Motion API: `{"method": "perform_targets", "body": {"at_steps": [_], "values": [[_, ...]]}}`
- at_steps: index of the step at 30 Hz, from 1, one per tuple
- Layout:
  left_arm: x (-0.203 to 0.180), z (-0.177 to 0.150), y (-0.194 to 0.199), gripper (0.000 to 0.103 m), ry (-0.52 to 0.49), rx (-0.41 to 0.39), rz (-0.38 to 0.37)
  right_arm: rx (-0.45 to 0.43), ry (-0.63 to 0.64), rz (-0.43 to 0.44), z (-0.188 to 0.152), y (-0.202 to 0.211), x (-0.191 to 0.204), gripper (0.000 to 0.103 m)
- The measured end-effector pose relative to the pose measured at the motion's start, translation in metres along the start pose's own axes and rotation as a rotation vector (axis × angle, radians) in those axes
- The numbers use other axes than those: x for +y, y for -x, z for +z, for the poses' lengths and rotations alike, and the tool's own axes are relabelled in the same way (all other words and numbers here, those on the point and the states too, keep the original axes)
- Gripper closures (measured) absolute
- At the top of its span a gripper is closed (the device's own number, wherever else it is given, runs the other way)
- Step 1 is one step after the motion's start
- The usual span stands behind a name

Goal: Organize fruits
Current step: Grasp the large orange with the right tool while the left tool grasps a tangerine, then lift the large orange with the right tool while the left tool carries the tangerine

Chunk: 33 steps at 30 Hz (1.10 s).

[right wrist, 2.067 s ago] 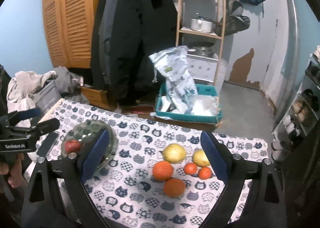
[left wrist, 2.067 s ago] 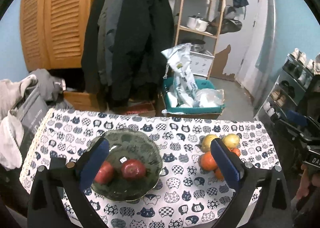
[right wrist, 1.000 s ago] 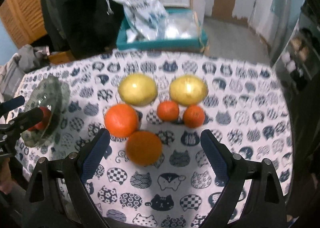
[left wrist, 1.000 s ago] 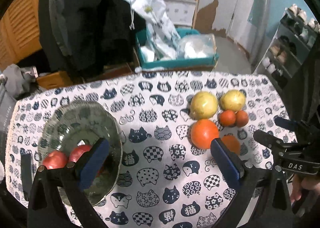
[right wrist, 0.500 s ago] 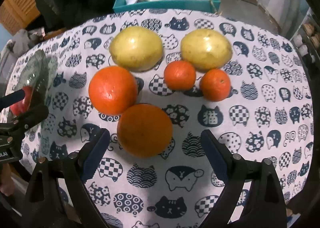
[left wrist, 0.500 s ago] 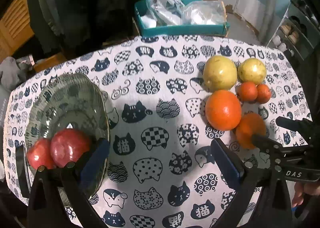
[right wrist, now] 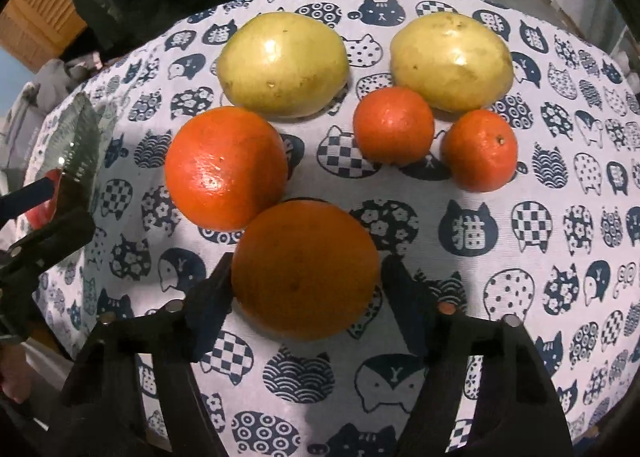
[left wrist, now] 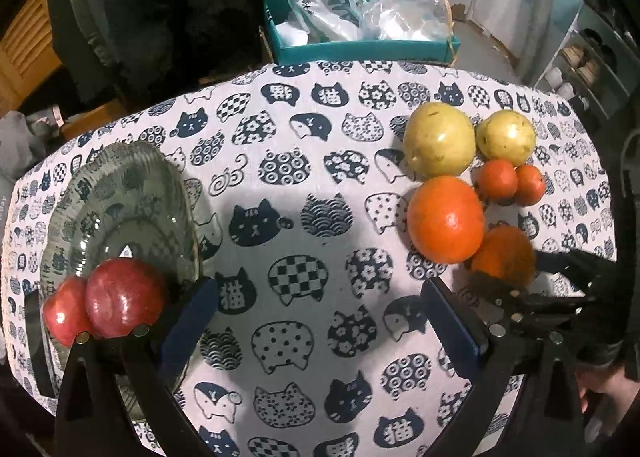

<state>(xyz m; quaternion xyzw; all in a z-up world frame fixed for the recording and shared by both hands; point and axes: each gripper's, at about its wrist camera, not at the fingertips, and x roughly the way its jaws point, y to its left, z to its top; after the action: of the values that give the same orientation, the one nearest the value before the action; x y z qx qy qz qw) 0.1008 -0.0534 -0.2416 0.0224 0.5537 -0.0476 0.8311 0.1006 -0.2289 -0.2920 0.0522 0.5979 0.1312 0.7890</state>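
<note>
My right gripper (right wrist: 306, 289) has its jaws on either side of the nearest big orange (right wrist: 305, 269) on the table, touching or almost touching it; it also shows in the left wrist view (left wrist: 503, 255). Behind it lie a second big orange (right wrist: 226, 168), two small mandarins (right wrist: 394, 125) (right wrist: 479, 151) and two yellow fruits (right wrist: 285, 64) (right wrist: 451, 61). My left gripper (left wrist: 318, 313) is open and empty over the cloth. A glass bowl (left wrist: 120, 193) at the left holds two red apples (left wrist: 124, 303) (left wrist: 66, 315).
The table carries a cat-print cloth (left wrist: 304, 161). Behind the table a teal crate (left wrist: 360, 45) with plastic bags stands on the floor. Dark coats (left wrist: 160, 5) hang at the back left. A shoe rack (left wrist: 600, 57) is at the right.
Both grippers have come down and forward toward the table. My right gripper has moved around the nearest orange and its jaws have narrowed onto it.
</note>
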Motion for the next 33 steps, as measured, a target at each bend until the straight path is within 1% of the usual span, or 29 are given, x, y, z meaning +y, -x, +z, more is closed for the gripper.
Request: {"method": "perform_targets", "body": {"at_steps": [4,9,14,21,25,29,31,33], "values": [[-0.011,0.008,0.0,0.001,-0.008,-0.01,-0.023,-0.004,0.003,-0.025,-0.001,0.006,-0.008,0.038],[-0.032,0.021,-0.004,0.001,-0.032,-0.017,-0.054,-0.057,-0.046,-0.093,0.0,0.024,-0.038,0.038],[-0.052,0.029,-0.013,0.001,-0.036,0.005,-0.088,-0.109,-0.09,-0.151,0.0,0.043,-0.067,0.038],[-0.075,0.036,-0.038,0.001,-0.027,0.064,-0.102,-0.133,-0.118,-0.173,-0.004,0.055,-0.093,0.038],[-0.079,0.037,-0.051,0.001,-0.005,0.093,-0.115,-0.133,-0.126,-0.176,-0.004,0.053,-0.099,0.038],[-0.083,0.037,-0.061,0.001,-0.001,0.106,-0.108,-0.131,-0.132,-0.178,-0.004,0.051,-0.103,0.038],[-0.083,0.036,-0.064,0.002,0.003,0.11,-0.108,-0.13,-0.131,-0.179,-0.004,0.05,-0.105,0.038],[-0.084,0.036,-0.066,0.006,0.006,0.114,-0.113,-0.13,-0.132,-0.177,-0.003,0.05,-0.105,0.038]]}}
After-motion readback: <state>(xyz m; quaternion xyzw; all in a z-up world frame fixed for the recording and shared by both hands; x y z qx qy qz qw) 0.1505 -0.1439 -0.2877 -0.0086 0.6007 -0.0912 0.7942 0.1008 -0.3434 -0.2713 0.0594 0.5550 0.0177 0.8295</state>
